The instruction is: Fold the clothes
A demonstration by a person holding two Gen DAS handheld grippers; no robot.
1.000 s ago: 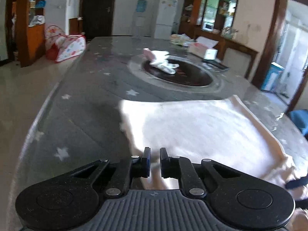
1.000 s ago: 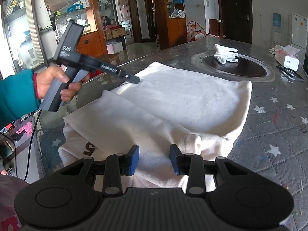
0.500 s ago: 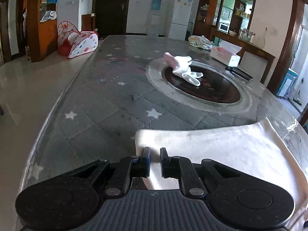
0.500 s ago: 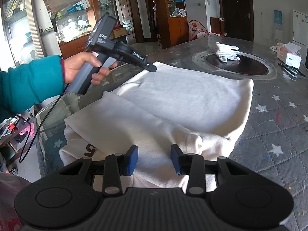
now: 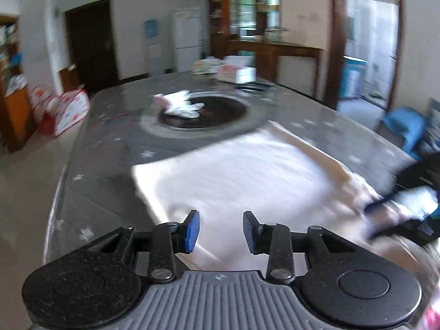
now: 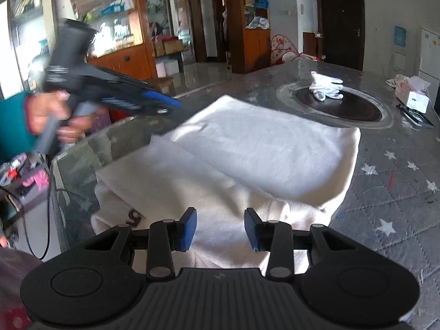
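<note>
- The left gripper [image 5: 221, 231] hangs over the near left part of a white garment [image 5: 242, 178], its blue-padded jaws parted after just opening; nothing is pinched between them, and the cloth lies below the gap.
- Seen from the right wrist camera, the same left gripper [image 6: 176, 104] is held in the air at the far left of the cloth, clear of it, in a person's hand [image 6: 52, 121] with a teal sleeve [image 6: 13, 126] at the wrist. White lettering runs along the tool's dark body, but motion blur leaves it unreadable.
- The right gripper [image 6: 220, 231] has its jaws spread to a moderate gap above the near bunched edge of the garment; whether the pads touch the fabric cannot be told, and no fold is clamped.
- The garment [image 6: 247, 154] lies partly folded on a grey star-patterned table [image 6: 398, 181], one flat layer lapped over another, its far edge close to a dark round inset [image 6: 343, 107] in the tabletop.
- A dark printed mark, like a figure 5 or a letter S [image 6: 134, 216], shows on the near left fold of the cloth, just left of the right gripper's left finger.
- A white glove [image 6: 326, 86] lies on the far rim of the round inset; a tissue box [image 6: 412, 95] stands at the far right of the table, its print too small to read.
</note>
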